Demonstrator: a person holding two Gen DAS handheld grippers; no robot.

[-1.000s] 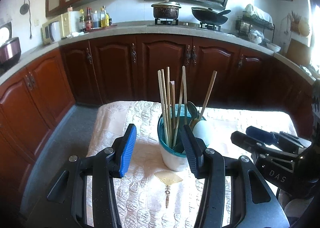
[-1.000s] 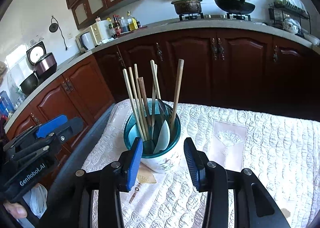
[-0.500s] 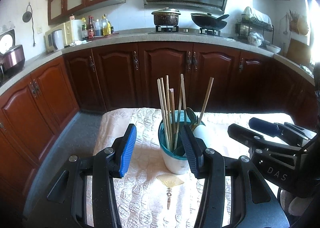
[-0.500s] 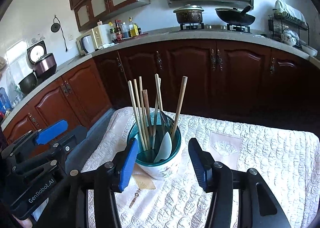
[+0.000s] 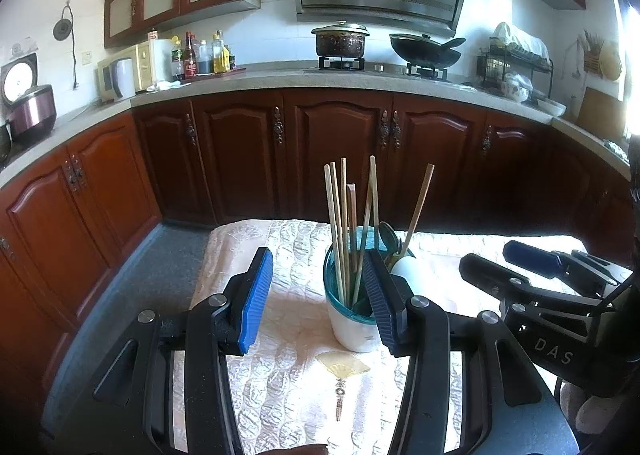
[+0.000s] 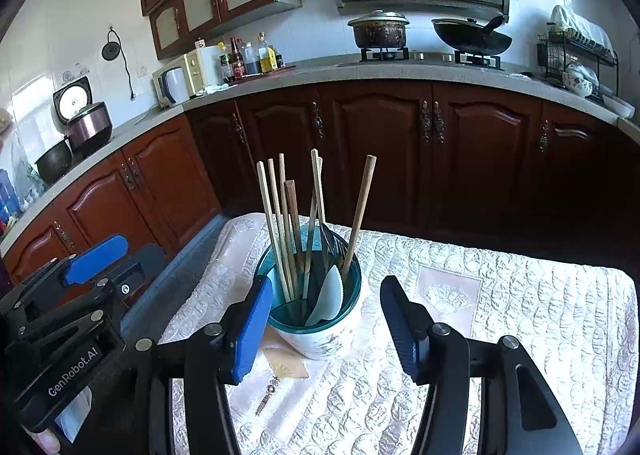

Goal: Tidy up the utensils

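A white utensil cup with a teal rim (image 5: pixel 350 329) (image 6: pixel 320 335) stands on the quilted table. It holds several wooden chopsticks (image 5: pixel 340 223) (image 6: pixel 280 223), a white spoon (image 6: pixel 328 295) and a fork (image 6: pixel 332 243). My left gripper (image 5: pixel 316 299) is open and empty, just in front of and left of the cup. My right gripper (image 6: pixel 324 323) is open and empty, its fingers on either side of the cup but nearer the camera. Each gripper shows in the other's view: the right one (image 5: pixel 532 271) and the left one (image 6: pixel 84 275).
The table has a cream quilted cloth (image 6: pixel 500 315) with fan motifs (image 5: pixel 342 369). Dark wooden cabinets (image 5: pixel 340 151) and a counter with a pot (image 5: pixel 340 41), a wok (image 5: pixel 424 49) and bottles (image 5: pixel 200 59) lie beyond. The floor (image 5: pixel 152 279) is to the left.
Both grippers have drawn back and risen a little from the cup, still open. The cup and utensils have not moved.
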